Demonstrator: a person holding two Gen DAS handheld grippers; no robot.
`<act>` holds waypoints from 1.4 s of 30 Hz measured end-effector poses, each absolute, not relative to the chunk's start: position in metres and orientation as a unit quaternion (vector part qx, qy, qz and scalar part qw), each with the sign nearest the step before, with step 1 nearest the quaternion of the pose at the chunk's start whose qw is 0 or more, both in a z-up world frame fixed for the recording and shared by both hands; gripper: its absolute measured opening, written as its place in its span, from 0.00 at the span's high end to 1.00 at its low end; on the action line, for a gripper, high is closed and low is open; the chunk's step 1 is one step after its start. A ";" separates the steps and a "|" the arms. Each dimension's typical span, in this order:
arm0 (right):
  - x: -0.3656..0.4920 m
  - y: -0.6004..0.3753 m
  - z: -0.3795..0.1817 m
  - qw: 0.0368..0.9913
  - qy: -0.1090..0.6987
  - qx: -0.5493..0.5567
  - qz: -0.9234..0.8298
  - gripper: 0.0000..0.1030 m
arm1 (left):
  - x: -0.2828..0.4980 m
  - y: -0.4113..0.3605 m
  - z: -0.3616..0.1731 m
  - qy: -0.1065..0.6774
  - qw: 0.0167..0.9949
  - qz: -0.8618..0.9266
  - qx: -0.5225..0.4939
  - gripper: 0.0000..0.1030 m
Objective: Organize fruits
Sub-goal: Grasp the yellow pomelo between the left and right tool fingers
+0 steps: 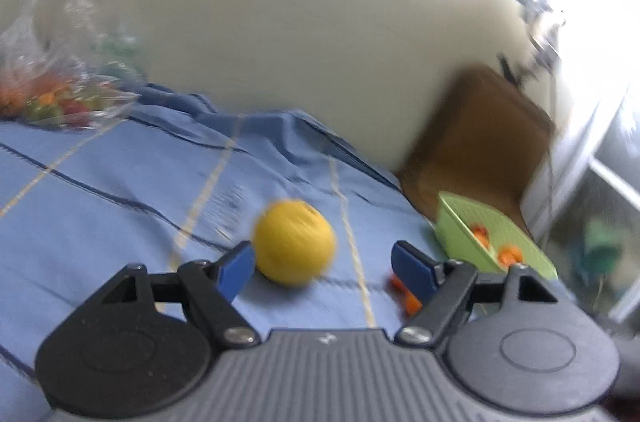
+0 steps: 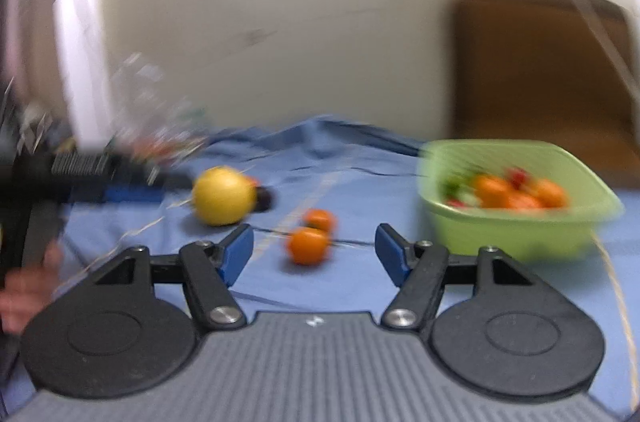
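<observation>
Both grippers hang open and empty. The left gripper (image 1: 324,266) should centre its jaws on the yellow fruit (image 1: 294,242), the right gripper (image 2: 314,250) on the orange (image 2: 308,245), before closing gently.

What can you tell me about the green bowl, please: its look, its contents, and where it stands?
The green bowl looks like light green plastic, with a squarish shape and rounded corners. It stands upright on the blue cloth, at the right side near a brown chair. Inside lie several orange fruits with some red and green pieces, too blurred to name. Nothing grips it; two loose oranges lie apart from it on the cloth.
</observation>
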State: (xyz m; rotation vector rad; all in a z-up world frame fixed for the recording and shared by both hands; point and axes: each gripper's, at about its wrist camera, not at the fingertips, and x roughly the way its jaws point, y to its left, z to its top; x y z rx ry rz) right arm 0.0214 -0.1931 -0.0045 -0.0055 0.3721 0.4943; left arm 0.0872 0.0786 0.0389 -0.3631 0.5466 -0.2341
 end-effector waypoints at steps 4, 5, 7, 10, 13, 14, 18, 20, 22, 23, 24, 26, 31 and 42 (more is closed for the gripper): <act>0.060 -0.139 -0.005 0.936 0.197 -0.062 0.285 0.32 | 0.114 0.091 0.040 0.281 0.931 -0.128 -0.195 0.15; 0.071 -0.128 -0.006 0.932 0.203 -0.066 0.292 0.32 | 0.120 0.089 0.039 0.285 0.930 -0.132 -0.192 0.13; 0.091 -0.109 -0.007 0.924 0.218 -0.067 0.307 0.32 | 0.130 0.087 0.034 0.296 0.929 -0.128 -0.182 0.13; 0.113 -0.085 -0.010 0.914 0.228 -0.081 0.324 0.27 | 0.143 0.086 0.025 0.315 0.922 -0.128 -0.184 0.23; 0.124 -0.072 -0.018 0.909 0.246 -0.092 0.323 0.30 | 0.149 0.089 0.014 0.332 0.914 -0.129 -0.196 0.41; 0.128 -0.069 -0.021 0.909 0.255 -0.090 0.319 0.34 | 0.148 0.090 0.012 0.329 0.914 -0.130 -0.198 0.41; 0.114 -0.076 -0.020 0.914 0.248 -0.073 0.314 0.35 | 0.128 0.086 0.017 0.327 0.913 -0.129 -0.205 0.41; 0.098 -0.083 -0.018 0.916 0.239 -0.075 0.313 0.35 | 0.115 0.077 0.022 0.323 0.915 -0.134 -0.203 0.41; 0.084 -0.092 -0.015 0.918 0.235 -0.075 0.311 0.35 | 0.102 0.064 0.025 0.323 0.915 -0.142 -0.194 0.41; 0.076 -0.099 -0.013 0.919 0.235 -0.077 0.308 0.35 | 0.097 0.055 0.026 0.325 0.914 -0.149 -0.190 0.41; 0.069 -0.107 -0.013 0.920 0.235 -0.077 0.303 0.35 | 0.093 0.047 0.027 0.328 0.913 -0.156 -0.187 0.41; 0.055 -0.125 -0.012 0.924 0.237 -0.073 0.289 0.35 | 0.086 0.026 0.029 0.335 0.908 -0.176 -0.180 0.41; 0.024 -0.182 -0.011 0.943 0.231 -0.049 0.236 0.35 | 0.078 -0.035 0.031 0.341 0.896 -0.241 -0.150 0.41; 0.006 -0.260 -0.031 0.956 0.243 0.001 0.162 0.34 | 0.076 -0.118 0.019 0.367 0.877 -0.296 -0.091 0.33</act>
